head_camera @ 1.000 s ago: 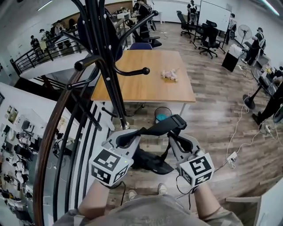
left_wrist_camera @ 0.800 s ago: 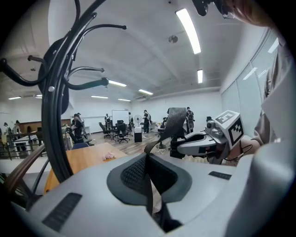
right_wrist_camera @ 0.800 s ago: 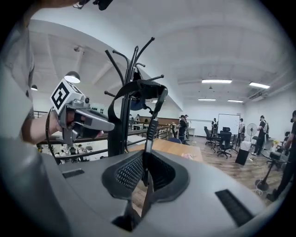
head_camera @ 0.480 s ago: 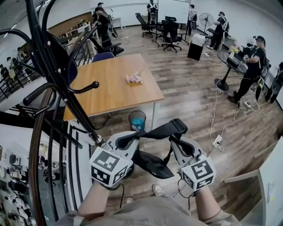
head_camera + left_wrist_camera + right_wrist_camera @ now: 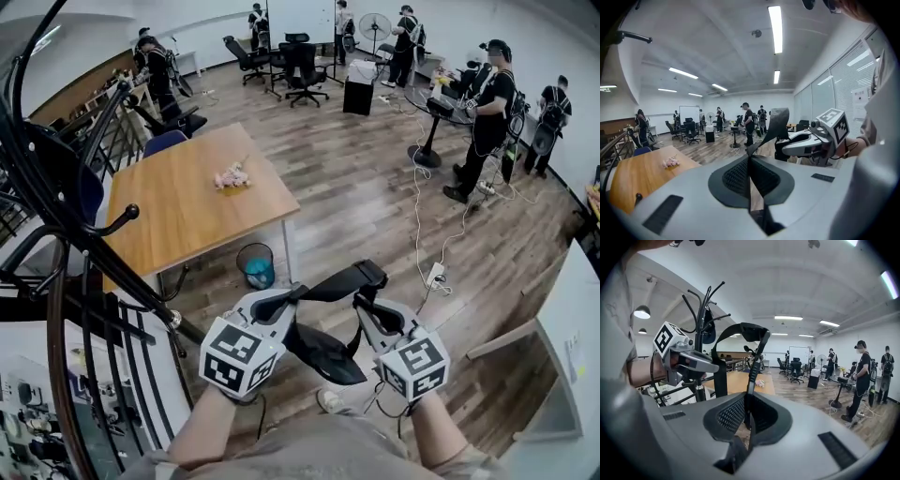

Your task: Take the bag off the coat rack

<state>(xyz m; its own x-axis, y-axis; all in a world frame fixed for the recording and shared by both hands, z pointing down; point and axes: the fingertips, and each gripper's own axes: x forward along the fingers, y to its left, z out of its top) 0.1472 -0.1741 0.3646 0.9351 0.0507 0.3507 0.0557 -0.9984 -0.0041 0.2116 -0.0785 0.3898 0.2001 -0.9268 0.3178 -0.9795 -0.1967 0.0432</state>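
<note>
A black bag (image 5: pixel 325 353) hangs below my two grippers by its black strap (image 5: pixel 342 281), off the coat rack. My left gripper (image 5: pixel 295 292) is shut on the strap's left end, which runs up between its jaws (image 5: pixel 750 173). My right gripper (image 5: pixel 361 302) is shut on the strap's right part, pinched between its pads (image 5: pixel 749 416). The strap arches from one gripper to the other (image 5: pixel 757 357). The black coat rack (image 5: pixel 89 248) leans at the far left of the head view, apart from the bag, and its hooks show in the right gripper view (image 5: pixel 701 319).
A wooden table (image 5: pixel 187 211) with a small pink thing (image 5: pixel 231 176) stands ahead, a blue bin (image 5: pixel 255 265) under its corner. A black railing (image 5: pixel 84 375) runs at the left. Several people, office chairs and floor cables occupy the far room.
The view has swung right, so the coat rack slid to the left edge. Both grippers keep hold of the strap, and the bag is farther from the rack.
</note>
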